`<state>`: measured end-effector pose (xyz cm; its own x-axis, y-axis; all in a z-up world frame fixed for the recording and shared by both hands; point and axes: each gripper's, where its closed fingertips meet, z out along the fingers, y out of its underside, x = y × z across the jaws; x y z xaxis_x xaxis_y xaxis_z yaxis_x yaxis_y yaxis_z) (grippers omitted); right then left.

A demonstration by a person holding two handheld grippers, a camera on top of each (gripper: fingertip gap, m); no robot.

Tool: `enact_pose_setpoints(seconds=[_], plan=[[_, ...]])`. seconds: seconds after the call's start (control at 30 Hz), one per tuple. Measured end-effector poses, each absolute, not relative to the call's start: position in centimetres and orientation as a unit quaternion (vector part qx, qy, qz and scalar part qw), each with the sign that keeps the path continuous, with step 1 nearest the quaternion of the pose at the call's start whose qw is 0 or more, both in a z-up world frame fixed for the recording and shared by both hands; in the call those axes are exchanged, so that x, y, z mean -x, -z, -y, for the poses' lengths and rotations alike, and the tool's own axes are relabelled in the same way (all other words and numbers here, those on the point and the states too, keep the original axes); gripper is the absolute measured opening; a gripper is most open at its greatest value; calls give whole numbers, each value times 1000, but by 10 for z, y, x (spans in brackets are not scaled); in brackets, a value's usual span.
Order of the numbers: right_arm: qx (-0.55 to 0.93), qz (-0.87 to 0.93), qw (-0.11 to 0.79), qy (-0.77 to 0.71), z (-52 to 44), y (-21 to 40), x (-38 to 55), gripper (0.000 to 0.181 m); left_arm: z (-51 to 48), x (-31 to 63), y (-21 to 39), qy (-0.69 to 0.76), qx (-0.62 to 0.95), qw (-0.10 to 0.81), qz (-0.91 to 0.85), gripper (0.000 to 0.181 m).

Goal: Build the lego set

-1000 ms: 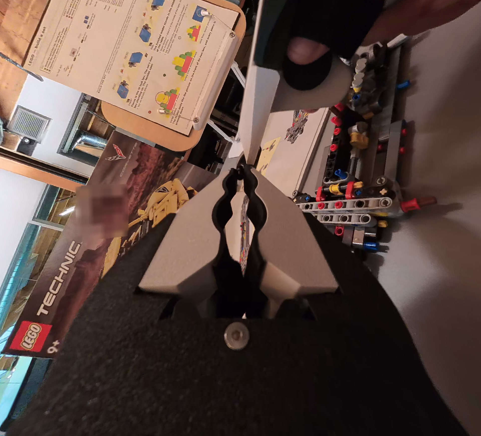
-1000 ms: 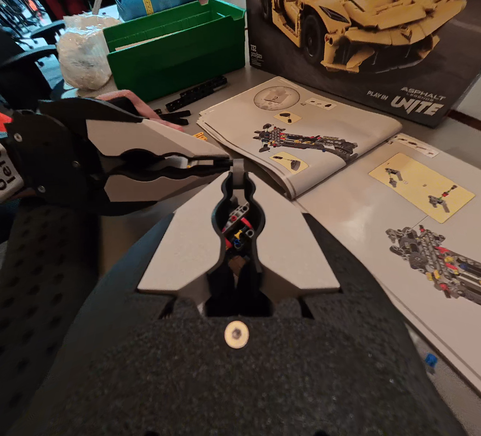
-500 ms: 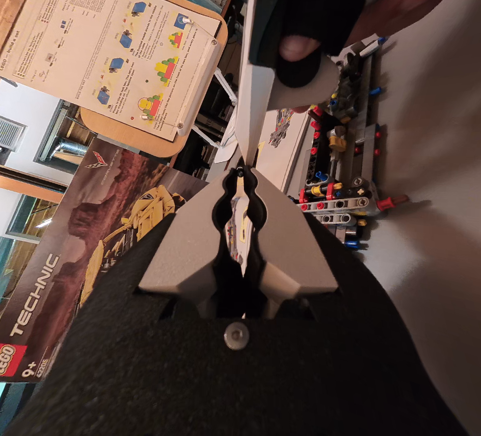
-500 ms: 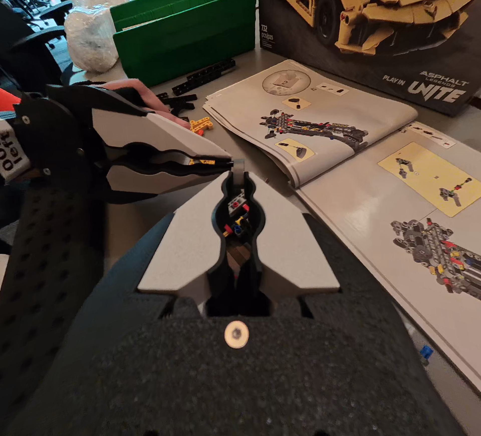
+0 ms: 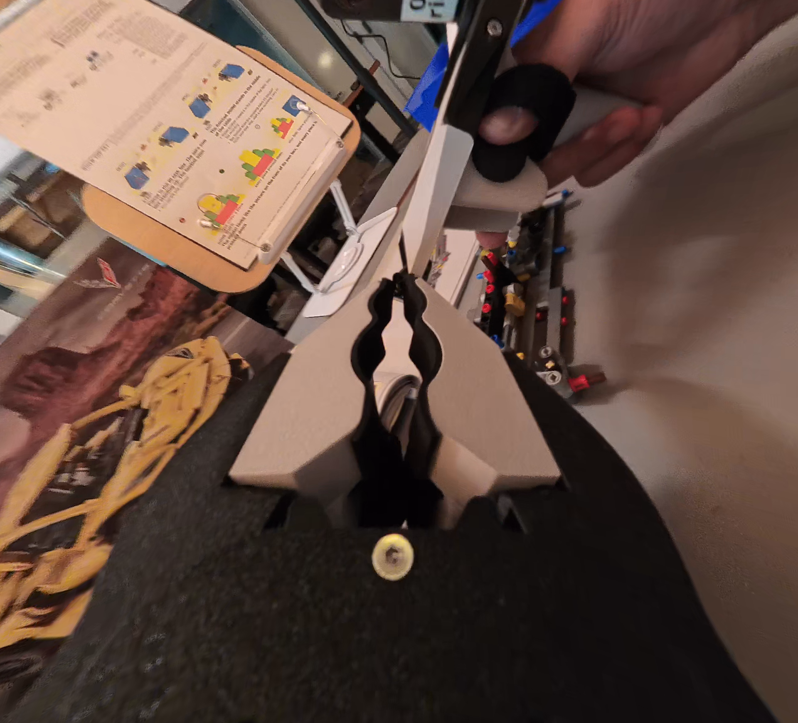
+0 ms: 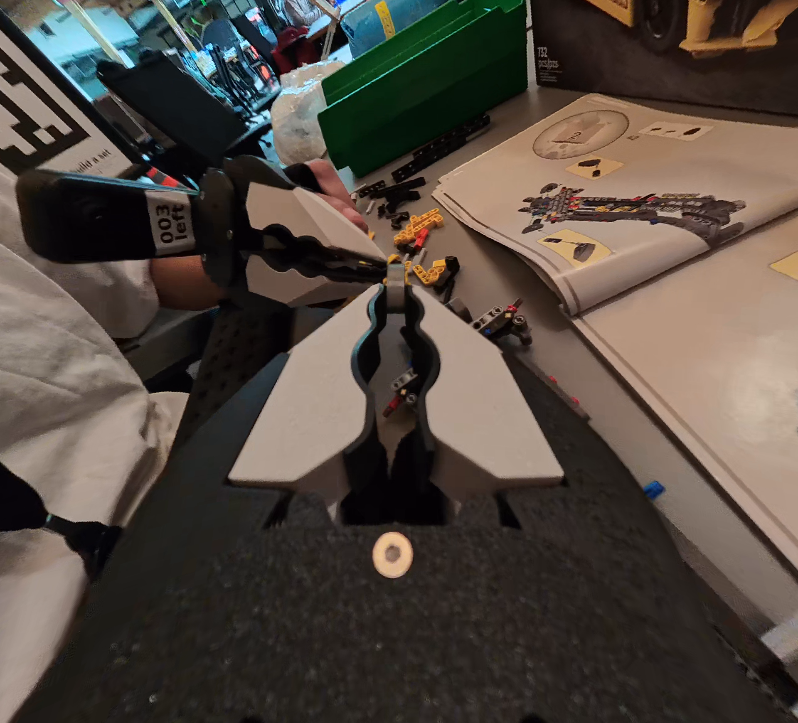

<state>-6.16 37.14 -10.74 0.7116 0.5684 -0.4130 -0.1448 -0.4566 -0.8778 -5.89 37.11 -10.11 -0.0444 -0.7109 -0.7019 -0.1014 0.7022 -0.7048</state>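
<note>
Two grippers: left gripper [image 6: 382,266], right gripper [image 6: 395,292]. One grey piece [image 6: 395,285] at right gripper tips. One open instruction booklet [image 6: 604,201]. One set box [image 6: 665,16] with yellow car picture. One green bin [image 6: 427,76]. One blue roll [image 6: 401,7]. One clear plastic bag [image 6: 300,115]. One part-built chassis [image 5: 524,305]. One instruction sheet on clipboard [image 5: 164,115]. Loose yellow and black pieces [image 6: 421,227] on counter [image 6: 496,279]: too many and small to count.

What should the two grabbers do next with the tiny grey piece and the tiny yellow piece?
Probably nudge the small yellow lego piece held by the left gripper into the small grey lego piece pinched by the right gripper: their tips almost touch, yet the pieces look unjoined.
</note>
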Motion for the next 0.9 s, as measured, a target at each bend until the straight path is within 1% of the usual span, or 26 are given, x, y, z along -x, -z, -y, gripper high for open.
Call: enact_pose_setpoints(seconds=[0.1, 0.2, 0.37, 0.53, 0.6, 0.7, 0.83, 0.9], plan=[[760, 111, 501, -400, -372, 101, 62, 6, -372, 60, 96, 290, 323, 604, -668, 4], [755, 96, 489, -426, -371, 100, 61, 7, -374, 60, 98, 290, 332, 598, -670, 4], [768, 99, 492, -398, -373, 104, 60, 7, -376, 59, 102, 277, 339, 594, -675, 4], [788, 111, 522, -308, -380, 108, 49, 6, -382, 56, 119, 255, 372, 564, -691, 4], [799, 120, 540, -238, -384, 110, 39, 7, -382, 55, 121, 298, 410, 530, -679, 3], [785, 162, 578, -154, -387, 103, 37, 7, -383, 53, 121, 397, 486, 449, -636, 3], [748, 180, 636, -62, -394, 93, 33, 6, -387, 50, 95, 569, 550, 340, -508, 4], [734, 174, 656, -43, -396, 88, 36, 6, -388, 48, 83, 628, 556, 300, -454, 4]])
